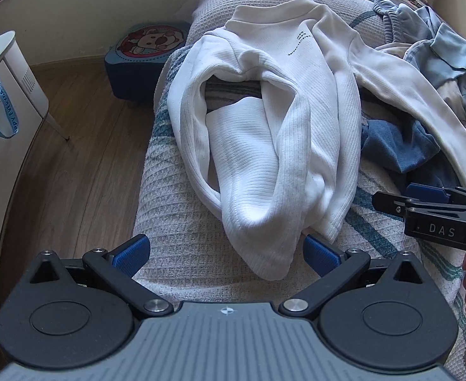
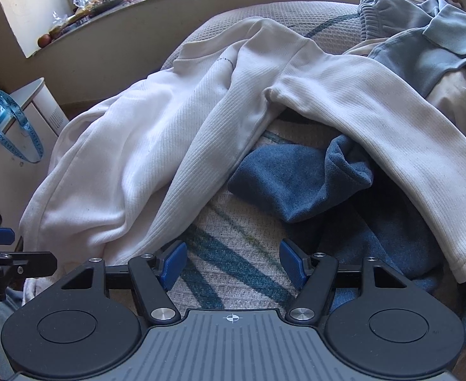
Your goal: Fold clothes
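Your white ribbed shirt lies crumpled along the left edge of the blanket-covered bed, collar toward the far end and one sleeve stretched out to the right over a dark blue fleece garment. Its bunched lower end droops just ahead of your left gripper, sitting between the blue pads, which stand wide apart and hold nothing. Your right gripper hangs over bare striped blanket, its fingers also spread and empty, with the shirt's body just off its left pad and the fleece near its right. Pale blue clothes pile at the bed's far right corner.
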The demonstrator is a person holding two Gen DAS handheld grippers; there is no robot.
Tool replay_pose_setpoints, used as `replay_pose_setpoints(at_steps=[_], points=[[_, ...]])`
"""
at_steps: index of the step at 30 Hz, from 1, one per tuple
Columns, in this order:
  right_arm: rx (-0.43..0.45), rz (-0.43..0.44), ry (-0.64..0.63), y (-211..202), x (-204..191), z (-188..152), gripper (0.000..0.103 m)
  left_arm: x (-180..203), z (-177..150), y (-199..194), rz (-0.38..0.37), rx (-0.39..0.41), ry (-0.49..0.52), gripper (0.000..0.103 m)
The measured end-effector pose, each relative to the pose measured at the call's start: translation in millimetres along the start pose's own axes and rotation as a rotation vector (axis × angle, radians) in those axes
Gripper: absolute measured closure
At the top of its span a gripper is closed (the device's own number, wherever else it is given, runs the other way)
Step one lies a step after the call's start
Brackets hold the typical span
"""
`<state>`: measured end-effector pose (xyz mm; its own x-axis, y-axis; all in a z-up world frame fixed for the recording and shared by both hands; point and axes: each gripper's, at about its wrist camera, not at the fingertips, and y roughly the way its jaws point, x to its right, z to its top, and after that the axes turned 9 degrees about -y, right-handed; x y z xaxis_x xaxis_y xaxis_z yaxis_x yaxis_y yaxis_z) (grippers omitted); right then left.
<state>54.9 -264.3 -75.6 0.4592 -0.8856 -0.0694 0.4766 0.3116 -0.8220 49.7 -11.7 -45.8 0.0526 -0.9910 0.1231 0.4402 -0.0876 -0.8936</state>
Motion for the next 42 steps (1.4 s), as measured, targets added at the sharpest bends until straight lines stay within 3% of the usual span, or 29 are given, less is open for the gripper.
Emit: replay_pose_setpoints(at_steps=[20, 26, 32, 35, 37, 39, 40, 42], points=[[0.014, -0.002, -0.007, -7, 1, -1, 0.037, -13, -2, -9, 0.015, 0.029, -0.008, 0.000], [0.008, -0.011, -0.012, -19, 12, -12, 0.037, -5, -8, -7, -0.003, 0.015, 0.055, 0.000], [0.014, 0.023, -0.014, -22, 22, -13, 0.037, 5, -14, -4, -0.024, -0.003, 0.124, 0.000], [0.011, 0.128, -0.026, -14, 10, -4, 0.037, 13, -11, -2, -0.030, 0.040, 0.166, 0.000], [-0.012, 0.223, -0.028, -3, -4, -1, 0.037, 19, -7, 0, -0.021, 0.076, 0.189, 0.008], [-0.035, 0.261, -0.039, 8, -17, 1, 0.037, 21, -5, 4, -0.001, 0.085, 0.200, 0.035], [-0.043, 0.271, -0.035, 14, -21, 2, 0.037, 20, -3, 7, 0.000, 0.074, 0.194, 0.058], [-0.057, 0.297, -0.009, 23, -24, 4, 0.037, 14, -2, 12, -0.045, 0.039, 0.150, 0.069]])
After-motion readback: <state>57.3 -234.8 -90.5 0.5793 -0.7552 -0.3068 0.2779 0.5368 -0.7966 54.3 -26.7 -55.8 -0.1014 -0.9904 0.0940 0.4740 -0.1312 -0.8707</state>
